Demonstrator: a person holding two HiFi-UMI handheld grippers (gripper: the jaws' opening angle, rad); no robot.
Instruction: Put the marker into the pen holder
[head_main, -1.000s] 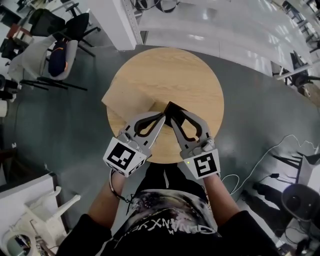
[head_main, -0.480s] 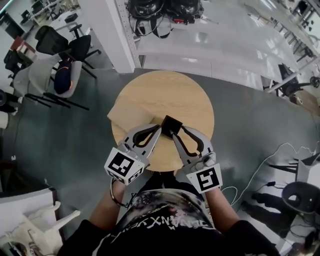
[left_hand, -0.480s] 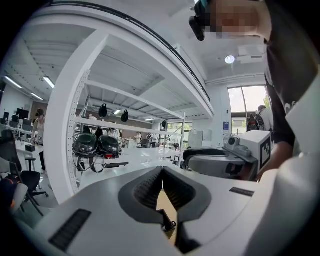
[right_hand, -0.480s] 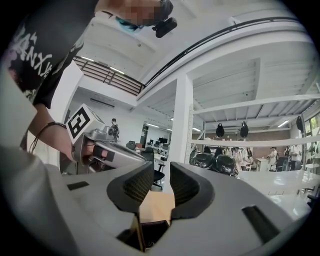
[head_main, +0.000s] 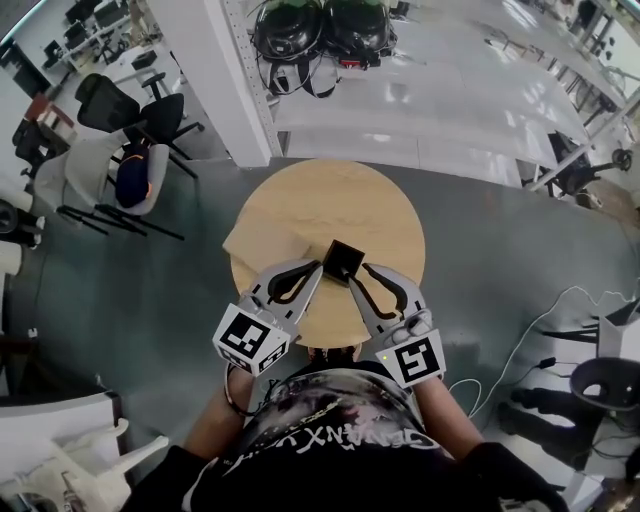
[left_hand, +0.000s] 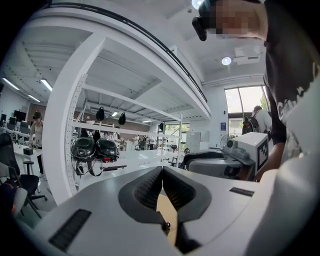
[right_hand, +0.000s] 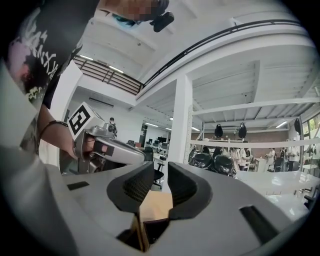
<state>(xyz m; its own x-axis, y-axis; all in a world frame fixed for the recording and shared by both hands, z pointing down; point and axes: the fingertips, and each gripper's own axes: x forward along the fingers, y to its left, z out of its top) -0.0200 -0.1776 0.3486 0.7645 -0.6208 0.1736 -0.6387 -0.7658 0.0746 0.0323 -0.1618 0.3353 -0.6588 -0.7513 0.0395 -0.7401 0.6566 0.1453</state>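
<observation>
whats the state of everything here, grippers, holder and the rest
left gripper: shut, nothing between the jaws
right gripper: jaws slightly apart, nothing gripped
black square pen holder: upright on the round wooden table, top open, between the two grippers
tan flat sheet: lying flat at the table's left edge
marker: not in sight

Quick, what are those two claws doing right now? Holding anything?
Left claw: closed, tips touching, nothing between them.
Right claw: open by a narrow gap, holding nothing.
</observation>
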